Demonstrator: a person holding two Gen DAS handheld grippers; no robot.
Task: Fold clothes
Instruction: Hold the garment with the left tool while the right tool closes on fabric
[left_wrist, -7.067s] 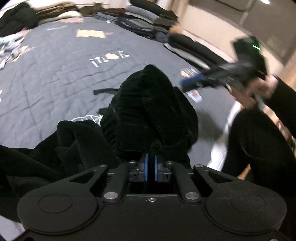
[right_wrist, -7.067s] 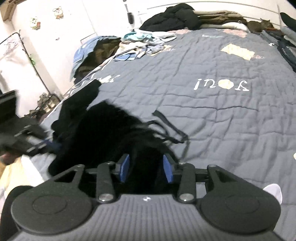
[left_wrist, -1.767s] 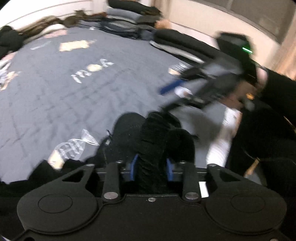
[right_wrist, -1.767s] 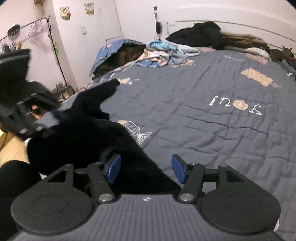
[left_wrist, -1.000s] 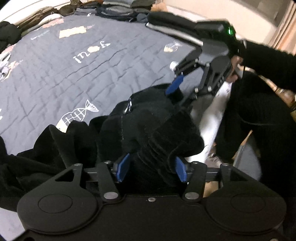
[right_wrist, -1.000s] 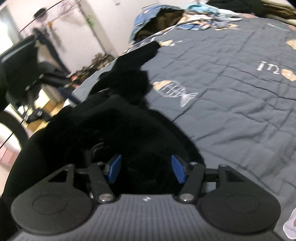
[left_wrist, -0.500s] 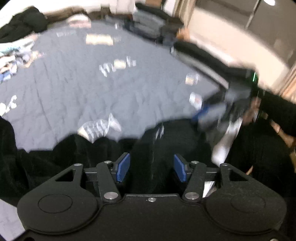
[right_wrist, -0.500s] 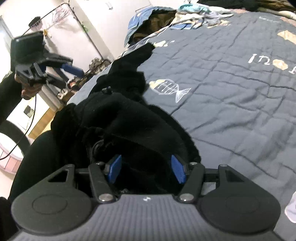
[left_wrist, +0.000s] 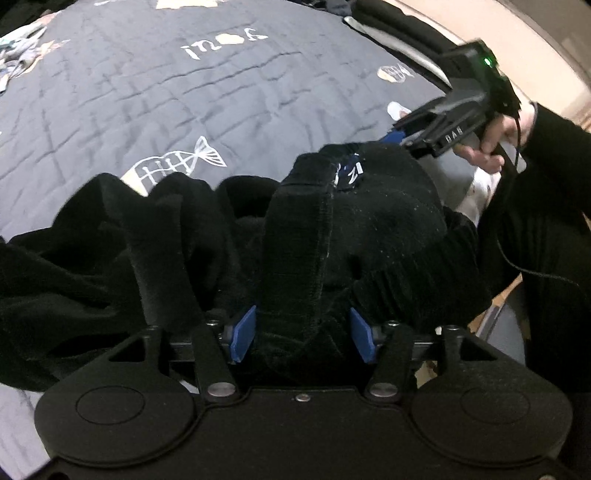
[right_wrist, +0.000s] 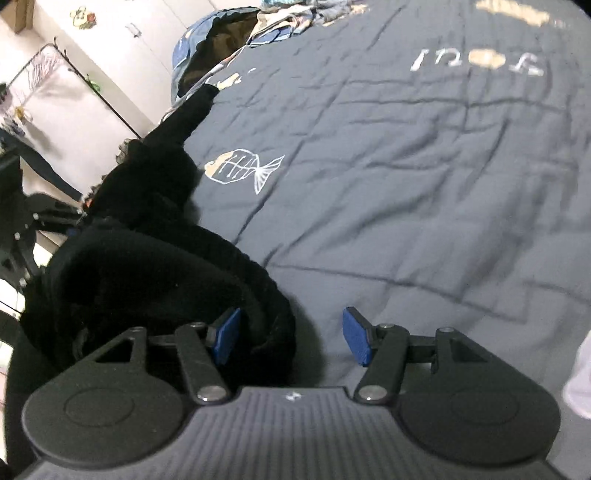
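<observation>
Since a half second earlier, both grippers have dropped closer to the black garment (left_wrist: 369, 229), which lies bunched at the near edge of the bed, partly overhanging it. Left gripper (left_wrist: 301, 332): jaws opening, a thick ribbed fold of the fleecy fabric standing between the two blue pads (left_wrist: 242, 334), whether pressed cannot be told. Right gripper (right_wrist: 291, 339): jaws spread, garment rim just beside the left pad, bare quilt under the rest of the gap. One grey-blue quilt (right_wrist: 424, 177), stitched in squares and wrinkled, offers wide open room beyond the garment; two fish motifs (right_wrist: 242, 168) and one line of lettering (right_wrist: 476, 61) show. Loose clothes (right_wrist: 221, 40) crowd the far corner.
</observation>
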